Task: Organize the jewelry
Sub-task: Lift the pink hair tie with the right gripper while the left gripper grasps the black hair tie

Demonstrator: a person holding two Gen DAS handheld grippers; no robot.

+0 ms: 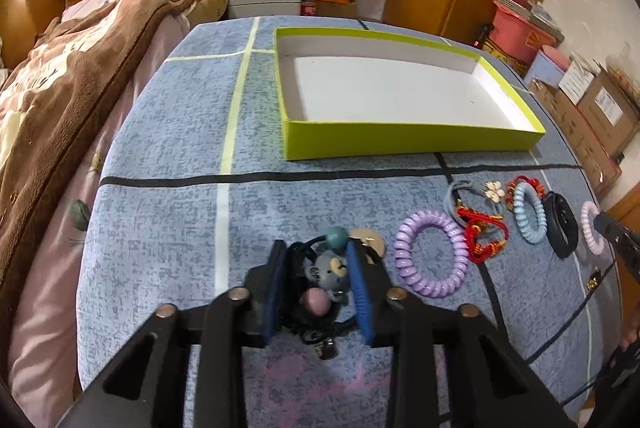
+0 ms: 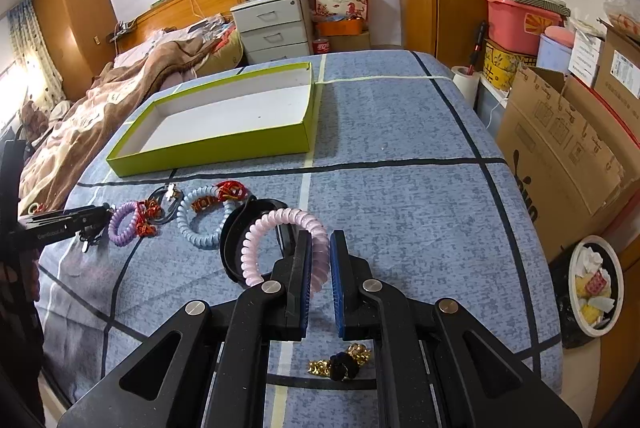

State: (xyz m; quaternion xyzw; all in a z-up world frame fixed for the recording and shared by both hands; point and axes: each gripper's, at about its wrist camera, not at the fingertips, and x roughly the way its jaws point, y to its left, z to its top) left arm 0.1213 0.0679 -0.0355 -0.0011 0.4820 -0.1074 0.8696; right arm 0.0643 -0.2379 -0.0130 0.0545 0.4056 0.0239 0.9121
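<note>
We observed the left gripper (image 1: 318, 280) with its fingers (image 1: 276, 292) clamped on a cluster of black hair ties with a grey bear charm (image 1: 326, 274) on the blue-clothed counter (image 1: 168, 212). The right gripper (image 2: 320, 268) had its fingers (image 2: 303, 280) closed on the pink spiral hair tie (image 2: 280, 224), which lay partly over a black band (image 2: 236, 228). Between the two grippers lay a purple spiral hair tie (image 1: 430, 256), red knotted cords (image 1: 480, 232) and a blue spiral hair tie (image 1: 528, 212). The green-edged box (image 1: 400, 142) stood beyond them on the counter.
</note>
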